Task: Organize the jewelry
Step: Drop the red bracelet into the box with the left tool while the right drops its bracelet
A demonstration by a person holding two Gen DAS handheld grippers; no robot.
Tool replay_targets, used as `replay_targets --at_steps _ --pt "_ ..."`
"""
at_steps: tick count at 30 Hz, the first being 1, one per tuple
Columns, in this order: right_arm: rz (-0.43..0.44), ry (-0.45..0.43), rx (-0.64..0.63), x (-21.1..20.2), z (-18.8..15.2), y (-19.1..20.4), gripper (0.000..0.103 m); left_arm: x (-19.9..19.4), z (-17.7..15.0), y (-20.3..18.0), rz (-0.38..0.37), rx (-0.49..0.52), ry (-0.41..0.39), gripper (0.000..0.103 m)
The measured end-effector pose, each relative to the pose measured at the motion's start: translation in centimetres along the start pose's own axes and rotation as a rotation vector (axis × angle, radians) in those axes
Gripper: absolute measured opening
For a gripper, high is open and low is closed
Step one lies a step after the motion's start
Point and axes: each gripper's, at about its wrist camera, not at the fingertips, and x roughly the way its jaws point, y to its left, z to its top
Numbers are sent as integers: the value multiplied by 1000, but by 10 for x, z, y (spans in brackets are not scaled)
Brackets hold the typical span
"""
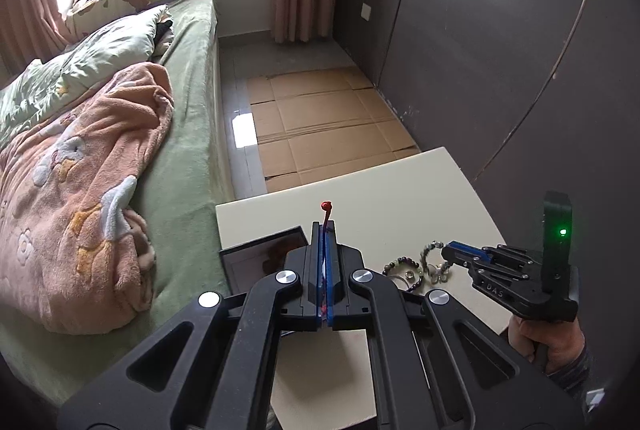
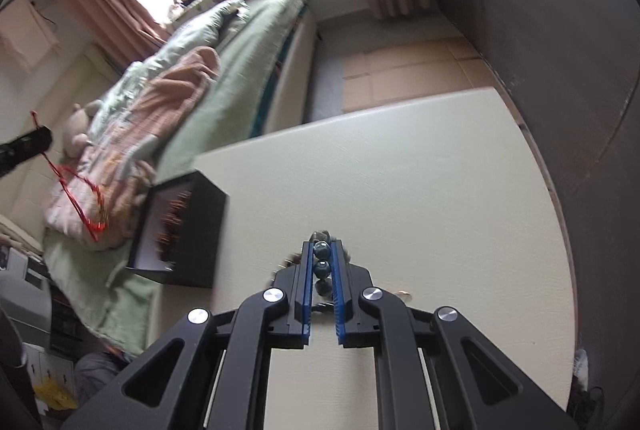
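Note:
My left gripper point(image 1: 325, 230) is shut on a red cord bracelet point(image 1: 326, 212), whose knotted end sticks up past the fingertips. In the right wrist view the red cord point(image 2: 80, 198) hangs in a loop below the left gripper point(image 2: 40, 140), above the bed side of the black jewelry box point(image 2: 180, 230). The box point(image 1: 260, 256) stands open on the cream table point(image 1: 400, 190). My right gripper point(image 2: 322, 246) is shut on a dark green bead bracelet point(image 2: 321, 258), low over a pile of bead bracelets and rings point(image 1: 420, 266). The right gripper also shows in the left wrist view point(image 1: 450, 250).
A bed with green sheet point(image 1: 188, 150) and pink blanket point(image 1: 80, 190) lies left of the table. Flattened cardboard point(image 1: 328, 122) covers the floor beyond the table. A dark wardrobe wall point(image 1: 500, 30) stands on the right. A gold ring point(image 2: 404, 296) lies on the table by the right gripper.

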Motion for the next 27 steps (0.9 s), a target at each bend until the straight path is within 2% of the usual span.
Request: replay_targets --at_steps 9,10,12,13,14,27 --pt "146 -84 -45 -19 12 46 9 18 -18 29 -18 -48 13 3" --pt "161 -91 -50 -19 13 52 9 24 -22 32 -28 -55 21 6" --pt "188 -100 -55 -17 15 64 9 30 -27 38 -40 -73 36 43" --pt "201 -104 -61 -16 16 70 9 30 -31 42 -32 -84 19 68" --pt "222 -114 -70 -16 17 77 9 28 -35 45 -22 -88 -5 73" --pt "316 -121 -88 10 24 131 9 15 -71 94 0 -179 -21 75"
